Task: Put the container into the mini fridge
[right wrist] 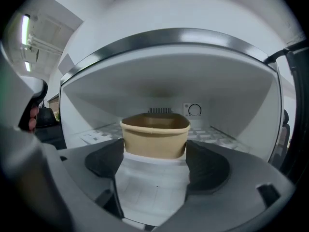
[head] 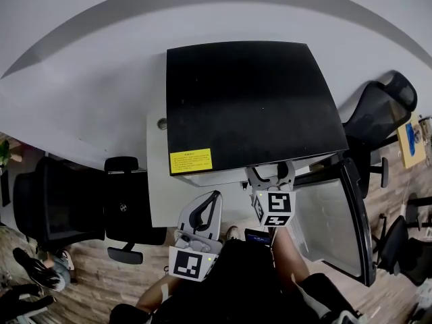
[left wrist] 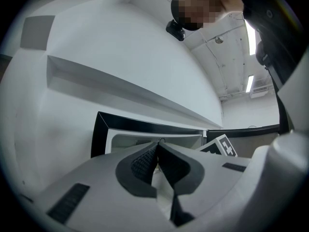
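Observation:
The tan paper container (right wrist: 154, 135) stands upright on the white shelf inside the mini fridge (right wrist: 166, 76). My right gripper (right wrist: 155, 164) is shut on it, its dark pads (right wrist: 104, 162) pressed against both sides of the base. In the head view the right gripper (head: 271, 175) reaches in under the fridge's black top (head: 250, 100), so the container is hidden there. The fridge door (head: 332, 216) hangs open at the right. My left gripper (head: 214, 197) is shut and empty in front of the fridge, with its jaws meeting at the tips (left wrist: 157, 154).
The fridge sits on a white table (head: 160, 201) against a pale wall. A yellow label (head: 190, 160) marks its front top edge. Black office chairs stand at the left (head: 125, 208) and at the right (head: 378, 113). A thermostat dial (right wrist: 194, 110) is on the fridge's back wall.

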`<state>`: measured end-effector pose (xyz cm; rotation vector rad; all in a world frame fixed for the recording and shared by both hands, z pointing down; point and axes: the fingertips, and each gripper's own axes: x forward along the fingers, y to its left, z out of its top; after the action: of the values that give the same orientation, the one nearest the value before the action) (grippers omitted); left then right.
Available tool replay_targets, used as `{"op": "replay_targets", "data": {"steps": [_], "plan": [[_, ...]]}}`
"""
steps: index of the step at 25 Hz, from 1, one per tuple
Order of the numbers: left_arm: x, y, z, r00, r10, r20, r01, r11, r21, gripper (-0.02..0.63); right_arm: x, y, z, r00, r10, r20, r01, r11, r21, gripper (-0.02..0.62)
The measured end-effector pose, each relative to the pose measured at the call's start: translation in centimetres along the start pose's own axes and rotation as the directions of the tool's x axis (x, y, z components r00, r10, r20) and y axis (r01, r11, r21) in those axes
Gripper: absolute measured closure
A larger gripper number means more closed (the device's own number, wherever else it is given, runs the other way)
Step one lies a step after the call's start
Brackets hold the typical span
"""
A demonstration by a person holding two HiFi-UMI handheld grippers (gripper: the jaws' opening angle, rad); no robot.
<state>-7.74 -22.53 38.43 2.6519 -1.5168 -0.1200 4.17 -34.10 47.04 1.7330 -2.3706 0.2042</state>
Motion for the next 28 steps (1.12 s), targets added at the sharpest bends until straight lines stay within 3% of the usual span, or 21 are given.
{"op": "replay_targets", "data": {"steps": [12, 16, 20, 21, 23, 28], "plan": [[-1.3, -1.3, 0.2, 1.000, 0.026, 0.010, -0.026, 1.000, 0.005, 0.595, -0.9, 0.1, -0.1, 0.999, 0.041, 0.016, -0.041, 0.999, 0.034, 0.190], [-2.5, -2.4, 0.4, 0.999, 0.047, 0.022, -0.048, 0.999, 0.007, 0.595, -3.0, -0.1, 0.0, 0.999, 0.039, 0.032, -0.040, 0.999, 0.032, 0.190], [-4.3, -3.6, 0.8, 0.993, 0.100, 0.057, -0.101, 0.995, 0.024, 0.595, -6.3, 0.4, -0.1, 0.994, 0.089, 0.057, -0.092, 0.995, 0.047, 0.194], [-4.8, -3.9, 0.7, 0.992, 0.115, 0.055, -0.117, 0.993, 0.027, 0.595, -7.2, 0.6, -0.2, 0.993, 0.097, 0.062, -0.101, 0.994, 0.049, 0.218], [-5.9, -4.4, 0.7, 0.988, 0.147, 0.049, -0.148, 0.989, 0.028, 0.595, -9.0, 0.6, -0.4, 0.992, 0.097, 0.077, -0.101, 0.993, 0.060, 0.457], [-8.5, -5.2, 0.6, 0.978, 0.207, 0.040, -0.208, 0.977, 0.047, 0.595, -12.2, 1.3, -1.7, 0.989, 0.133, 0.060, -0.137, 0.988, 0.076, 0.542]]}}
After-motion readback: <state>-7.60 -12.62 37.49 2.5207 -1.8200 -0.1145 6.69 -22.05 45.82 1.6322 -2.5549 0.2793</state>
